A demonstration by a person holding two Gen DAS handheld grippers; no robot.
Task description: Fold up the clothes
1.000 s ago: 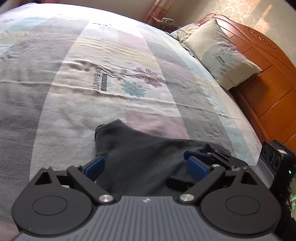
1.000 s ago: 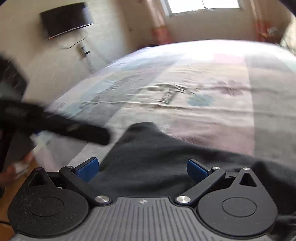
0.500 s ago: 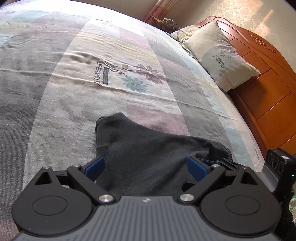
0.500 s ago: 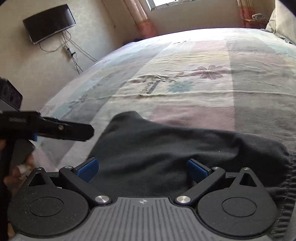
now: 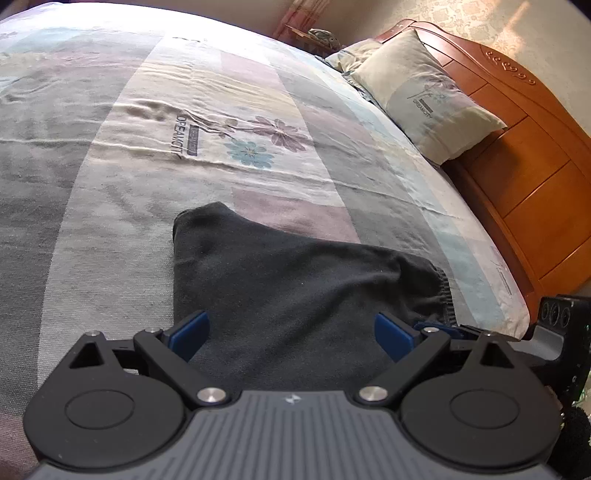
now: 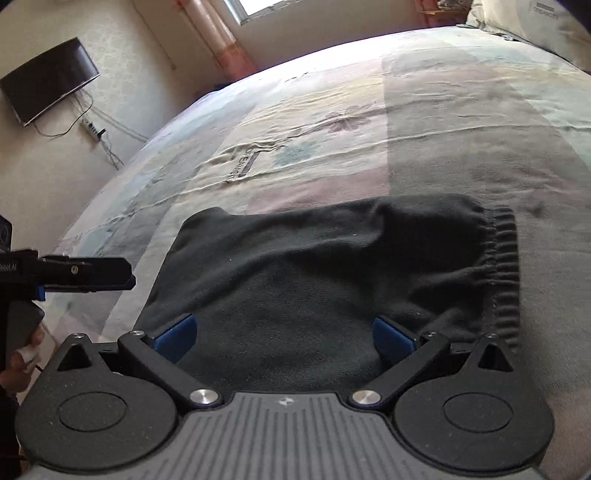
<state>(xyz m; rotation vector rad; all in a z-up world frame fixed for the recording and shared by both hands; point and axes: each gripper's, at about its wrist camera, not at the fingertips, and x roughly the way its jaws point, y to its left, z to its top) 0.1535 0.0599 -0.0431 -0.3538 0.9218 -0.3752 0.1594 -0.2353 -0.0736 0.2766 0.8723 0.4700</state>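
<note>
The garment (image 6: 332,266) is dark charcoal. Around it, the bedspread (image 5: 129,206) shows grey, lilac, cream and pale blue patches with purple and blue flowers. The headboard (image 5: 524,162) beyond the bedspread is orange-brown wood.

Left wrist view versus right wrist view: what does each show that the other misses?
Only the left wrist view shows the wooden headboard. Only the right wrist view shows the wall-mounted TV, the window and the garment's full ribbed waistband. Both show the dark garment on the patchwork bedspread, a pillow, and both tools open: left, right.
</note>
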